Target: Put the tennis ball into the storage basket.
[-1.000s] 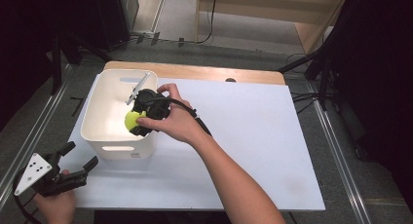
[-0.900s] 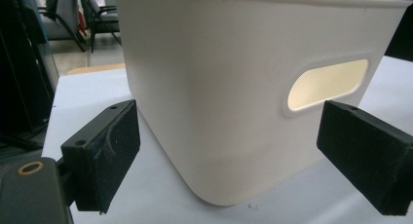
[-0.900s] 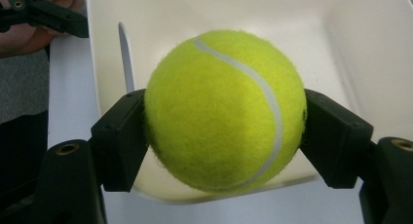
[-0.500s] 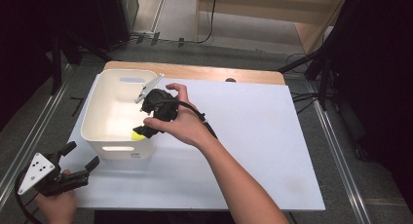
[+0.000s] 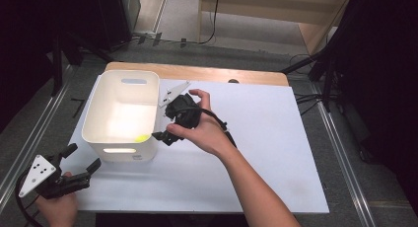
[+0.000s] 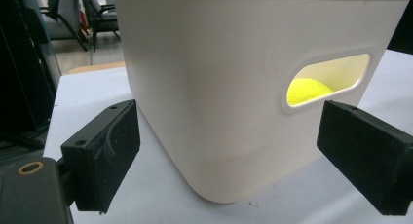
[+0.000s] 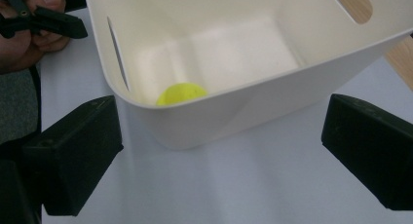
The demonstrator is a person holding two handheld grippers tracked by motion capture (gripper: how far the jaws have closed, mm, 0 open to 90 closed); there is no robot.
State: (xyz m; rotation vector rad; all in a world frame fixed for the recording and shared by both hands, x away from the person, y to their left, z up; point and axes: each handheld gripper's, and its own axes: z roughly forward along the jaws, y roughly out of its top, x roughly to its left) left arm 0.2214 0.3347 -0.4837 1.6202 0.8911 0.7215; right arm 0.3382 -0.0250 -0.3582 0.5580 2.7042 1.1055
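Note:
A white plastic bin [image 5: 93,122] stands at the left of the white table top. A yellow ball [image 5: 141,137] lies on its floor in the near right corner, and glows through the handle slot in the left gripper view [image 6: 307,90]. My right gripper [image 5: 165,132] hovers just outside the bin's right wall, open and holding nothing. It looks down over the rim [image 7: 253,102] at the ball [image 7: 181,93]. My left gripper [image 5: 84,156] is low at the table's front left, open, facing the bin's front wall [image 6: 219,78] from a short distance.
A white sheet [image 5: 276,138] covers the table, with a wooden strip [image 5: 197,73] along the far edge. Metal rails [image 5: 345,153] run down both sides. The other hand and its gripper [image 7: 44,17] show at the top left of the right gripper view.
The right gripper held the yellow ball over the bin, let it go, and drew back to the right. The ball now lies in the bin. The left gripper barely shifted.

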